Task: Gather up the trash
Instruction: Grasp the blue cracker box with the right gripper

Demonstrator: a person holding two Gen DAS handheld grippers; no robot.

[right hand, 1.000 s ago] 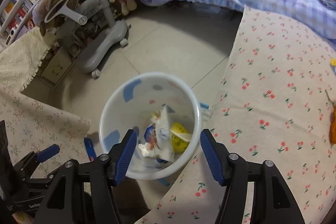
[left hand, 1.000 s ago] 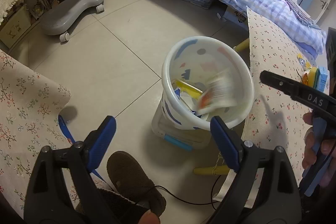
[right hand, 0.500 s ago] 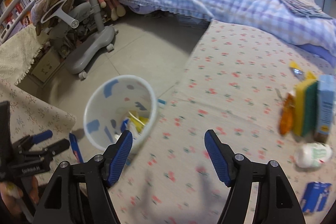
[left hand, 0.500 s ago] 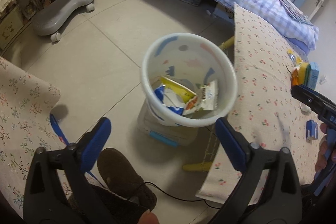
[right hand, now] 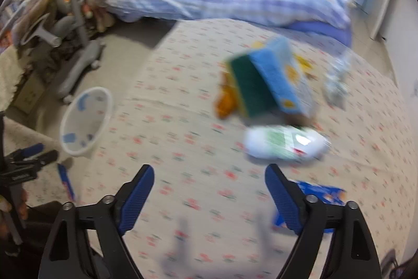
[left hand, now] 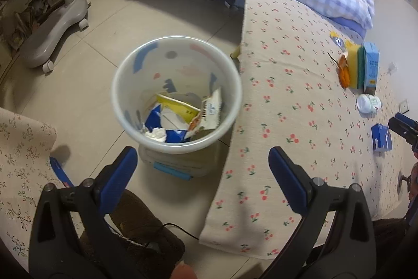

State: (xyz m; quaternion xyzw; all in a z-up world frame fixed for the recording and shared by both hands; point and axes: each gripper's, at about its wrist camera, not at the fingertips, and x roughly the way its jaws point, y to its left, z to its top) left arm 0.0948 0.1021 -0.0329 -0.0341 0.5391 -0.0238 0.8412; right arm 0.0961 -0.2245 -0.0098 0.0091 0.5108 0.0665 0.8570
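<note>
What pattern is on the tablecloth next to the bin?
Small red cherries on beige tablecloth, clearest in the left wrist view.

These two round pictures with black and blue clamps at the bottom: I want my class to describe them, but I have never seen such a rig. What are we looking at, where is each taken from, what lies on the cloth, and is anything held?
A person holds one clamp-like gripper in each hand; each carries a wide-angle camera looking along its jaws. One picture is from the left gripper, above a white bin on the floor holding wrappers and paper. The other, blurred, is from the right gripper, above a table with a cherry-print cloth. On the cloth lie a white bottle on its side, a sponge, a blue carton, something orange and a small blue box. Neither gripper holds anything: the left jaws stand open, the right jaws are opening.
</note>
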